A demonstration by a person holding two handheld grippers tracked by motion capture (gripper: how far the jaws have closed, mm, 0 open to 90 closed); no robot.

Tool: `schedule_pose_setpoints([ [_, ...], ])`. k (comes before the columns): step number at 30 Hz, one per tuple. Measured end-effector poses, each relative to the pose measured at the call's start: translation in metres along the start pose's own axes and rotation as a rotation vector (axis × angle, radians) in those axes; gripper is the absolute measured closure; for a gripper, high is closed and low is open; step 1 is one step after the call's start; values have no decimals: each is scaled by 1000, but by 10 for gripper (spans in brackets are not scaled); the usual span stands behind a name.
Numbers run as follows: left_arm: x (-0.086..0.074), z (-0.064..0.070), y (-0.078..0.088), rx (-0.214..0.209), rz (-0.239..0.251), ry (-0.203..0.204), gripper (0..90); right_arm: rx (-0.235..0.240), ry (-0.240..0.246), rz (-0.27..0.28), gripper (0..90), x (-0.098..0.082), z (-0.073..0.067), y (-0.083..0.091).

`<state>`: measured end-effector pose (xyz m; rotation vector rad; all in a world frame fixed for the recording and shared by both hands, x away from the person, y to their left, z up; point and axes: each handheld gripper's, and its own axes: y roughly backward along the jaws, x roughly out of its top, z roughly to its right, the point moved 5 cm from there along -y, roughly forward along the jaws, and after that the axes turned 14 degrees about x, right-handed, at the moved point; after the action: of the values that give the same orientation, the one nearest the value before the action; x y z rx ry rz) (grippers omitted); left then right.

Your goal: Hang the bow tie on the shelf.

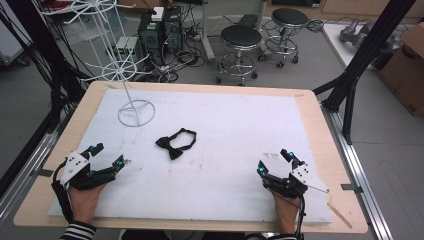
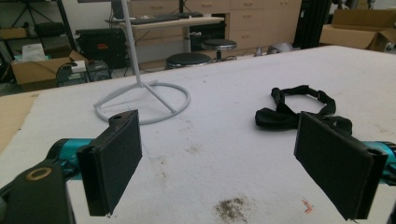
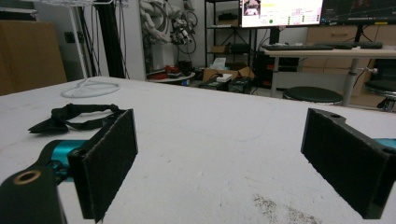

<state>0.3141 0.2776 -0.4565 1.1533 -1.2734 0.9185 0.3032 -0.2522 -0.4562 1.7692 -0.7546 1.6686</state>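
A black bow tie (image 1: 175, 142) with its looped strap lies on the white mat (image 1: 235, 125), a little left of centre. A white wire stand (image 1: 134, 111) rises from its ring base at the mat's back left. My left gripper (image 1: 107, 155) rests at the front left, open and holding nothing. In the left gripper view the bow tie (image 2: 289, 112) lies ahead between the jaws toward the right, and the stand's ring base (image 2: 149, 100) sits further back. My right gripper (image 1: 274, 161) rests open at the front right. In the right gripper view the bow tie (image 3: 70, 116) shows behind the left jaw.
The wooden table edge (image 1: 320, 120) frames the mat. Dark stains (image 2: 231, 207) mark the mat near my left gripper. Behind the table stand two stools (image 1: 241, 40), computer boxes (image 1: 160, 30) and cables. A black frame post (image 1: 360, 60) rises at the right.
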Motion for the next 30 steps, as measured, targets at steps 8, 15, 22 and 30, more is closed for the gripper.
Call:
schedule_pose_setpoints([
  [8,9,0,-1,-10,3,8,152,-1,-3,0,98,0,0,0],
  [15,33,7,-8,-52,-14,-10,152,1,-7,-1,98,0,0,0],
  [22,54,18,-19,-82,-40,-49,152,4,-14,3,98,0,0,0],
  [30,74,39,-41,-166,-143,-123,168,4,-8,2,98,0,0,0],
])
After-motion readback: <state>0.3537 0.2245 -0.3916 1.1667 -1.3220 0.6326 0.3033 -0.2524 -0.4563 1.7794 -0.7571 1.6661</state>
